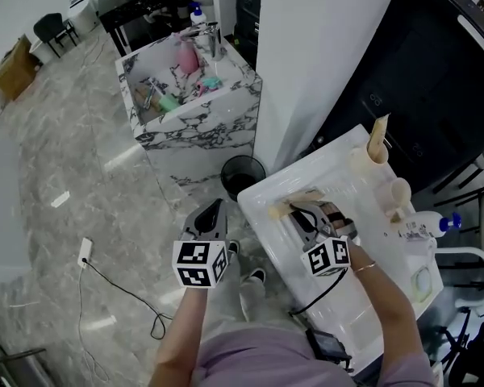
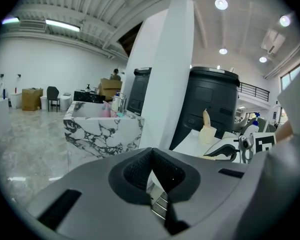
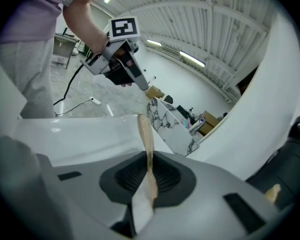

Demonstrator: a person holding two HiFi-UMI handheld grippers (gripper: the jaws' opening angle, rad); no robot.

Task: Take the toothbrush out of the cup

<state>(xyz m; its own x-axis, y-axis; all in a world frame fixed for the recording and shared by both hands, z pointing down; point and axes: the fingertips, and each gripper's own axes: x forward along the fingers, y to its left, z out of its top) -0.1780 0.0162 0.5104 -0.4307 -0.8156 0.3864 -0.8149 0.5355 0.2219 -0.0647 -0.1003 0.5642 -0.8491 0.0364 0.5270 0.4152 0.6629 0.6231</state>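
My right gripper [image 1: 306, 213] hovers low over the white basin counter [image 1: 363, 297], shut on a tan wooden toothbrush [image 1: 293, 204] that lies almost level and points left. In the right gripper view the toothbrush [image 3: 146, 149] runs up between the jaws of my right gripper [image 3: 149, 176]. A cream cup [image 1: 365, 164] stands at the counter's far side with another wooden brush [image 1: 379, 135] upright in it. My left gripper [image 1: 214, 214] hangs over the floor to the left of the counter, jaws together, with nothing in them; it [image 2: 152, 176] faces the cup [image 2: 208, 134].
A second small cup [image 1: 397, 192] and a blue-capped bottle [image 1: 426, 226] stand at the counter's right. A black bin [image 1: 242, 174] sits on the floor by the white pillar [image 1: 306, 63]. Farther back is a marble basin [image 1: 195, 123] with toiletries. A cable [image 1: 121, 285] trails across the floor.
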